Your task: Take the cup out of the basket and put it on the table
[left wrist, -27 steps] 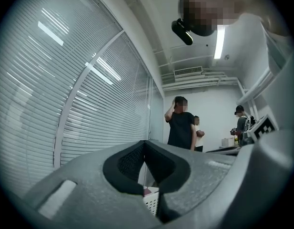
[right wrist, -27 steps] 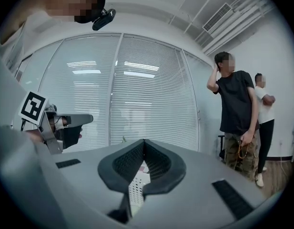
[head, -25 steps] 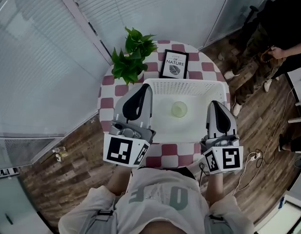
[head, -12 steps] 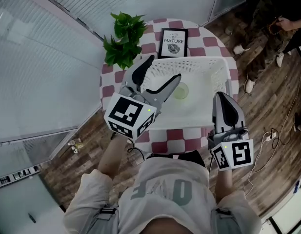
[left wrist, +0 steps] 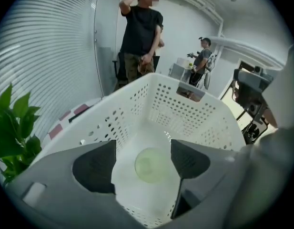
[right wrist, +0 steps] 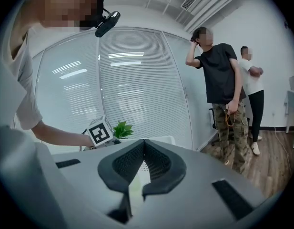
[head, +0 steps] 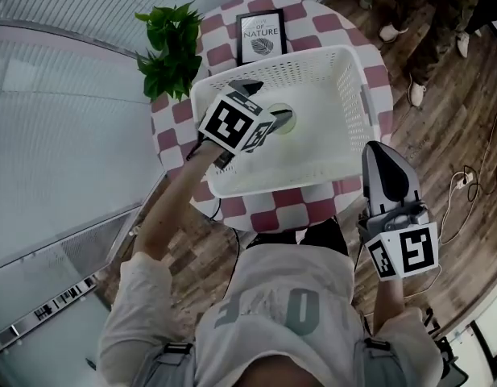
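Note:
A pale green cup (head: 285,120) stands on the floor of the white perforated basket (head: 345,95), partly hidden behind my left gripper (head: 274,119). That gripper reaches over the basket's left rim and points down at the cup. In the left gripper view the cup (left wrist: 150,165) lies below and between the jaws of the left gripper (left wrist: 143,162), which are opening wide and do not touch it. My right gripper (head: 378,150) hangs off the basket's near right corner. In its own view the right gripper (right wrist: 144,143) has its jaws together with nothing in them.
The basket fills most of a small round checkered table (head: 300,208). A potted plant (head: 169,43) and a framed print (head: 261,35) stand behind it. People stand on the wooden floor at the far right (head: 429,10). Glass walls with blinds run along the left.
My left gripper has swung forward from the table's near edge to over the basket, and its jaws have spread apart. The right gripper has stayed by the basket's near right side.

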Demonstrator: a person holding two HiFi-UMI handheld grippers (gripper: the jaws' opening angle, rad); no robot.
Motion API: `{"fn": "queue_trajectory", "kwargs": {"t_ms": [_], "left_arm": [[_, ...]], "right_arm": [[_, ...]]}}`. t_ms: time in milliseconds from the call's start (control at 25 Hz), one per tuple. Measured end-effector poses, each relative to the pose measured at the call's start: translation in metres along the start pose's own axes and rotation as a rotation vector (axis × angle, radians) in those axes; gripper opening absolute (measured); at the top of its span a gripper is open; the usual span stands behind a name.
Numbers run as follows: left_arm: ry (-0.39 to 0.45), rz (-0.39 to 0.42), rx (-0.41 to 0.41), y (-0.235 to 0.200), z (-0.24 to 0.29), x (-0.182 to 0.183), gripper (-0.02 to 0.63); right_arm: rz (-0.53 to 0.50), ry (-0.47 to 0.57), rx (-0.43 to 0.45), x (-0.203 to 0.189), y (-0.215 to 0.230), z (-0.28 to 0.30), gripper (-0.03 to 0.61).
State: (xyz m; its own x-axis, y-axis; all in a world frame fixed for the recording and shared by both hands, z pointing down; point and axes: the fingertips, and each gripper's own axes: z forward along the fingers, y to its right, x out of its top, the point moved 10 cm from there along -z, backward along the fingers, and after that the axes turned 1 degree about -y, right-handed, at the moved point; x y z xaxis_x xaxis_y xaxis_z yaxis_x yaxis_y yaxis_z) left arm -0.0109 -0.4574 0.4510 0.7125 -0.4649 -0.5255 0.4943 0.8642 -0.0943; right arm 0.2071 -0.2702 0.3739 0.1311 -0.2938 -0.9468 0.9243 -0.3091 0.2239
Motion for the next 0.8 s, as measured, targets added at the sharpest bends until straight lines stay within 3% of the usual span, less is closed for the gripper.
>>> {"fn": "queue_trajectory", "kwargs": {"t_ms": [280,560,680,800], "left_arm": [[-0.248,-0.032,-0.096,-0.009,0.062,-0.014,0.356],[-0.402,-0.010,-0.101,-0.012,0.097,-0.031,0.261],[-0.437,-0.011,-0.084,-0.013,0.102,-0.037,0.193],[-0.455,0.003,-0.035,-0.016,0.105,-0.039,0.068]], "right_arm": [[0.015,-0.024,0.012,-0.008,0.007,-0.002,0.009],[0.026,-0.056,-0.001,-0.019,0.013,-0.003,0.009],[0.015,-0.063,0.001,-0.019,0.012,-0.001,0.009],[0.000,-0.069,0.005,-0.020,0.011,0.001,0.009]]}}
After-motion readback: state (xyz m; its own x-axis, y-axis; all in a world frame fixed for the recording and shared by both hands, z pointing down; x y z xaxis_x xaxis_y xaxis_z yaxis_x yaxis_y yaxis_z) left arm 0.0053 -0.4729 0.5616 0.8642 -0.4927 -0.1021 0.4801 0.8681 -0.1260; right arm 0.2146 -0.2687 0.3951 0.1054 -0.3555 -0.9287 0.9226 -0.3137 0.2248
